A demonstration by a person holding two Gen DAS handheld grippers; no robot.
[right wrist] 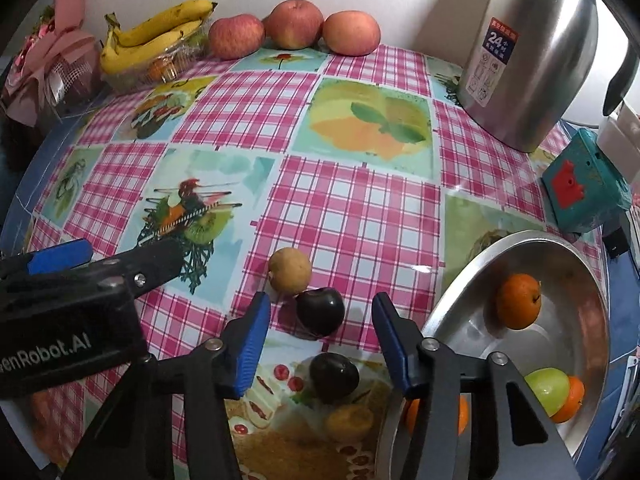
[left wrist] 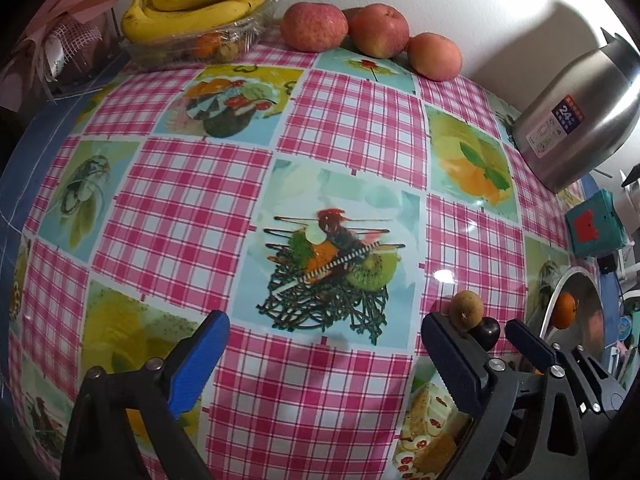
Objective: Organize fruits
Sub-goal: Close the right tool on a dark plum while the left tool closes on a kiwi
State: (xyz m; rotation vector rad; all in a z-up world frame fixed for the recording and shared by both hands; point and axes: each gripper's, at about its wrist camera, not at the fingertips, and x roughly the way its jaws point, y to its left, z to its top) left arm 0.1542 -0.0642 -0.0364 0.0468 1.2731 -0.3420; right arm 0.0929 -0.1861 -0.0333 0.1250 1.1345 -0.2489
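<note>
Both claws gape wide, right claw (right wrist: 320, 344) partly hiding one orange (right wrist: 462, 414) (bowl (right wrist: 452, 292) cropped).

Tablecloth (right wrist: 352, 208) lies bare mid-table; 2 plums (right wrist: 320, 312) crowd the bowl (right wrist: 452, 292).

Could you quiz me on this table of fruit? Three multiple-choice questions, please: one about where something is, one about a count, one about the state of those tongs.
1. Where do the bananas lie?
A. in the metal bowl
B. on a clear plastic tray by the wall
C. beside the kettle

2. How many apples stand in the row along the wall?
A. two
B. three
C. five

3. How are the right tongs?
A. open, a dark plum between the tips
B. shut on an orange
C. shut on the kettle handle

Answers: 1 B, the plastic tray shows under them; 2 B, three side by side; 3 A, the fingers stand apart on either side of the dark plum, not touching it.
</note>
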